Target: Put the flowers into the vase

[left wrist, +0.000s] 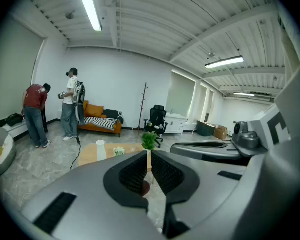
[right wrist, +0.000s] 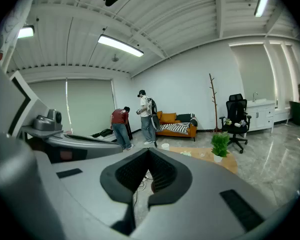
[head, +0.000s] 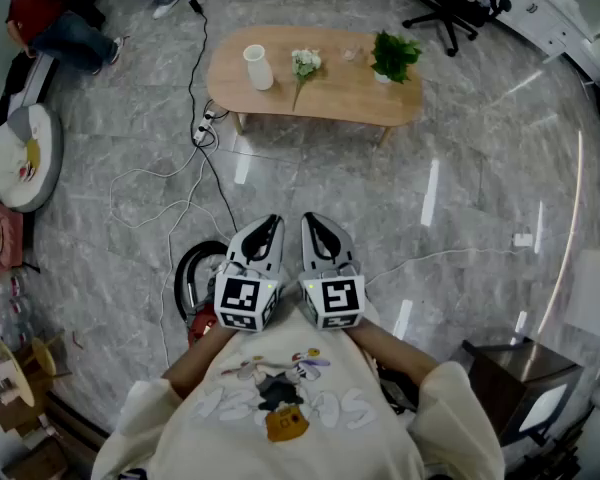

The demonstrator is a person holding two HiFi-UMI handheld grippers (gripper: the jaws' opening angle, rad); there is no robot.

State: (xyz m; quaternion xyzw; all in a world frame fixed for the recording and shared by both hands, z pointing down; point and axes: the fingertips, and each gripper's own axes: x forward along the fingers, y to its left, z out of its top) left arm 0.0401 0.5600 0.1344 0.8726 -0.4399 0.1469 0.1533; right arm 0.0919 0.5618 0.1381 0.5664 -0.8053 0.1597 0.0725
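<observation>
Marbled grey floor [head: 460, 218], oval wooden table [head: 330, 93], tapered white vase [head: 257, 67], pale flowers [head: 305, 63]

A low wooden table [head: 330, 98] stands on the grey marble floor [head: 450, 208], well ahead of the fingertips [head: 266, 232]; on it (left to right) a white vase [head: 257, 67], a flower bunch [head: 304, 64], a potted plant [head: 392, 56].

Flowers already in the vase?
No, the white flower bunch lies on the oval wooden table, apart from the tall white vase.
</observation>
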